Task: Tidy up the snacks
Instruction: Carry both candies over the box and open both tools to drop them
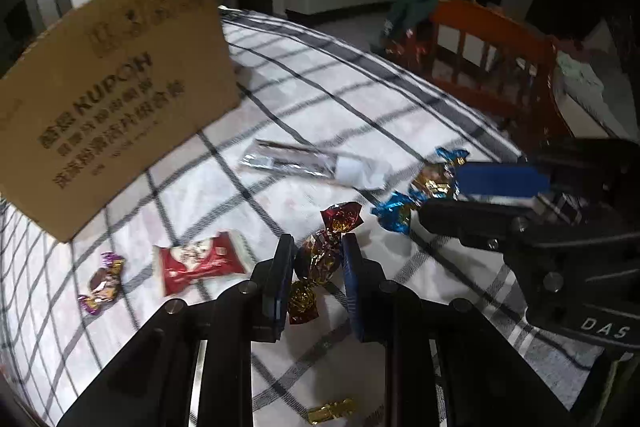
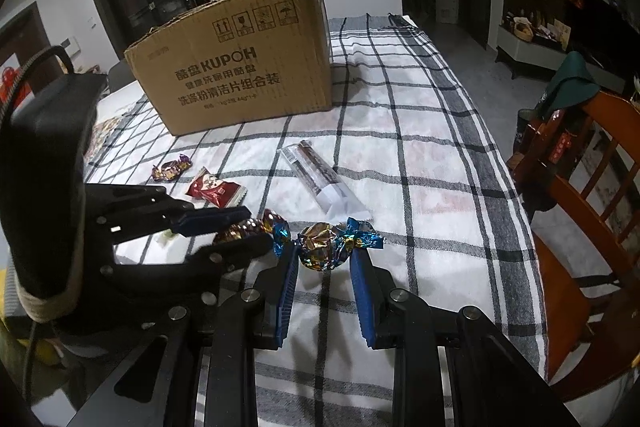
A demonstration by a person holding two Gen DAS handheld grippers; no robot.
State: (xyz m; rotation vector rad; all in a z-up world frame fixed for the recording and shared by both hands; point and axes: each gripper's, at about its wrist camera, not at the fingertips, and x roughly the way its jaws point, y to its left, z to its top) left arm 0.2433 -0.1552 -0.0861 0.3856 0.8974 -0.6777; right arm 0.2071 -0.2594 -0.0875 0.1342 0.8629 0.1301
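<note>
left gripper (image 1: 316, 259): closed on the red-wrapped candy (image 1: 320, 259), low over the tablecloth (image 1: 400, 115).
right gripper (image 2: 324, 259): clamps the blue-wrapped candy (image 2: 324, 245).
remaining: red packet (image 2: 214, 189), purple candy (image 2: 171, 167), long packet (image 2: 320, 179) lie loose near the cardboard box (image 2: 236, 67); box inside is hidden.

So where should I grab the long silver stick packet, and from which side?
Take the long silver stick packet across its narrow width near the middle, coming from above. It lies flat on the checked cloth, apart from the candies, so the jaws can probably straddle both long edges; its white end looks crumpled and would likely slip.
</note>
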